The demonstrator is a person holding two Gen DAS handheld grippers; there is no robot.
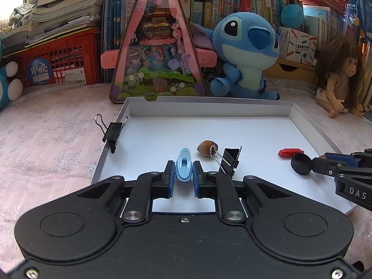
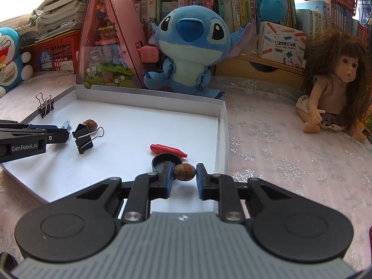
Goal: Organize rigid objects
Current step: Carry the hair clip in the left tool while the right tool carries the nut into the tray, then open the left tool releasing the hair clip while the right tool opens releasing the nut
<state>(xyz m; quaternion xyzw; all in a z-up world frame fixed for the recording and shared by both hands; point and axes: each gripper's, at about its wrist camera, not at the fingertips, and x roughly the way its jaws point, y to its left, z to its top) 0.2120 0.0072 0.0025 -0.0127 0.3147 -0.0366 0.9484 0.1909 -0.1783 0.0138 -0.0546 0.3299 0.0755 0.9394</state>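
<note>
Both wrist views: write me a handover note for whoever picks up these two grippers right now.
Left gripper: shut on the blue clip, above the white tray.
Right gripper: shut on a brown nut, near the tray's right wall.
In the tray: second nut, loose binder clip, red piece, black cap. Another binder clip is clamped on the tray's left wall.
Done: both items gripped. Left: set them down; sorting plan not visible.
</note>
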